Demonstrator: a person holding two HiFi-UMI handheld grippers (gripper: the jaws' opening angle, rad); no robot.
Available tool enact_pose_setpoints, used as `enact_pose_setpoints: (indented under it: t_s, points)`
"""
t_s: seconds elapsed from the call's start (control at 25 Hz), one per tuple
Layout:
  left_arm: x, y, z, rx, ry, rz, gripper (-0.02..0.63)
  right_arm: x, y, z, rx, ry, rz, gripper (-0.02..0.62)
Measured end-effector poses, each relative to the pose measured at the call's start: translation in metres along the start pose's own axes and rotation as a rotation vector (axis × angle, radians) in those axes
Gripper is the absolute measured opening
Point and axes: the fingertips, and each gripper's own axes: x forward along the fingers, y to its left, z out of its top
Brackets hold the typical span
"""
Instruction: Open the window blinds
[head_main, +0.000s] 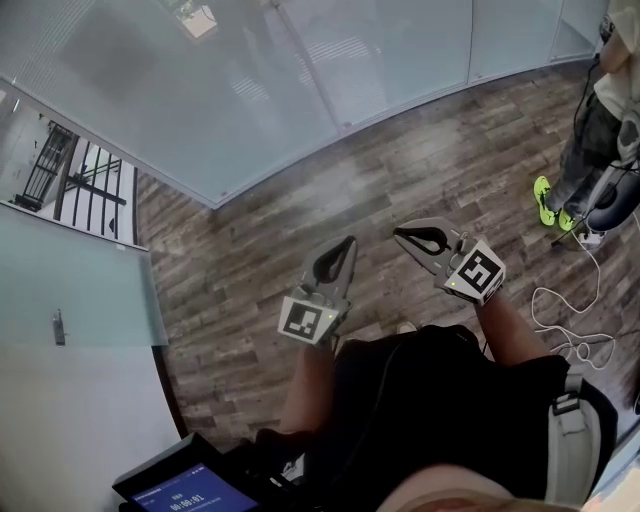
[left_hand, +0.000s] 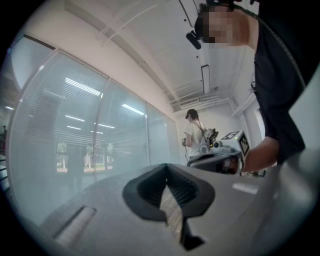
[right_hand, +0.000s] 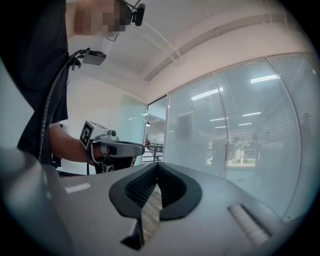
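Jaws clenched empty on left gripper (head_main: 347, 244) and right gripper (head_main: 399, 234), well apart from the pale horizontal-slat window blinds (right_hand: 240, 130). Probably approach stage; next, reach their control, unseen here.

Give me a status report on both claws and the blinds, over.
Left claw shut, empty. Right claw shut, empty. Blinds down behind glass, claws short of them. Person off right, path open.
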Motion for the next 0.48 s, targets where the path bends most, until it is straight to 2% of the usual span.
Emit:
enact_pose_setpoints:
  t_s: [0.24, 0.48]
  points:
    - [-0.008, 0.009, -0.003, -0.004, 0.032, 0.031, 0.003, 0.010, -0.003, 0.000, 0.020, -0.016, 0.017, 0.006]
    - [-0.006, 0.016, -0.004, -0.002, 0.033, 0.024, 0.003, 0.017, -0.006, 0.000, 0.016, -0.021, 0.020, 0.006]
